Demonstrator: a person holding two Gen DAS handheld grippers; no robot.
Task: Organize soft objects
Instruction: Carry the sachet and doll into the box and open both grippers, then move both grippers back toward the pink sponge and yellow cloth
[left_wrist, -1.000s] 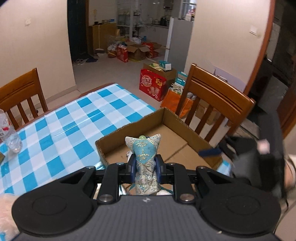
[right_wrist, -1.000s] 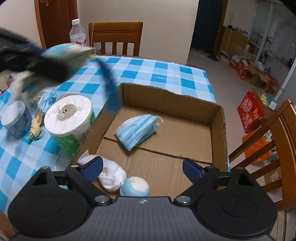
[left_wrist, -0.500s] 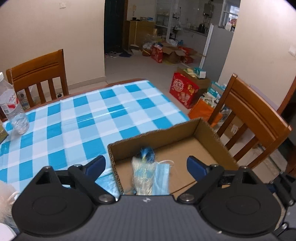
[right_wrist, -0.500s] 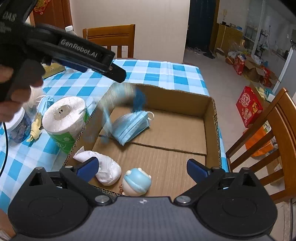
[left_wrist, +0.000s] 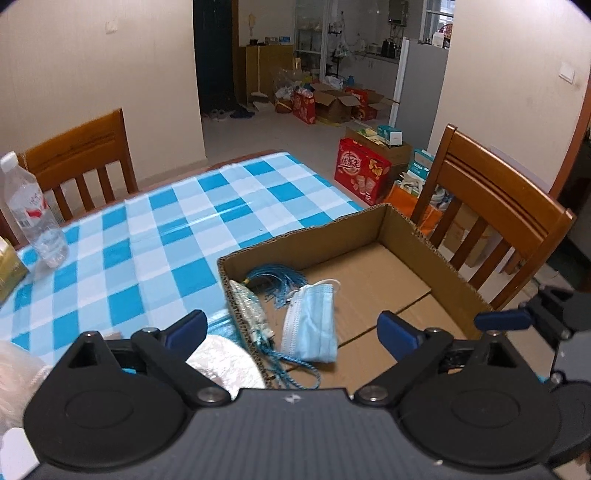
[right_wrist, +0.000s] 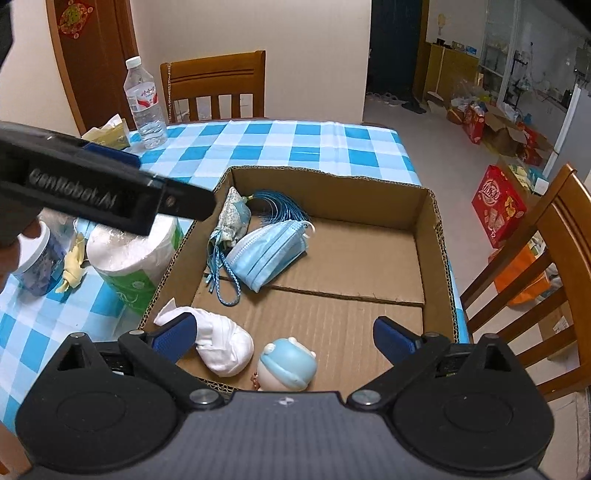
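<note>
**Both grippers empty above the cardboard box; four soft items inside**

1. Right gripper (right_wrist: 283, 334): jaws spread wide, nothing between the pads. It hangs over the near edge of the cardboard box (right_wrist: 430, 236).

2. Nearest contents, right wrist view: a small blue-capped doll (right_wrist: 290, 367) lies at 6 o'clock in the box, against the near wall. A white cloth bundle (right_wrist: 221, 345) lies just beside it at 7 o'clock, partly behind the gripper's left pad.

3. Mid box: a blue face mask (right_wrist: 267, 254) lies folded at about 10 o'clock from the box centre. A blue embroidered sachet (right_wrist: 232, 216) leans against the left wall at 11 o'clock, touching the mask; its blue tassel fans over the mask's far edge and its cord trails toward the near side.

4. Left gripper (left_wrist: 293, 330): jaws opening, already wide, nothing gripped. The box's left wall, the sachet and the mask show in the gap below it. In the right wrist view its black body crosses the frame at 9 o'clock, held in a hand.

5. Outside the box, 9 o'clock: a paper roll (right_wrist: 133, 258) in green wrap touches the box wall. Beyond it stands a lidded jar (right_wrist: 38, 266).

6. Far: a water bottle (right_wrist: 144, 105) stands at 11 o'clock on the blue-checked tablecloth (right_wrist: 295, 144), before a wooden chair (right_wrist: 216, 85).
</note>
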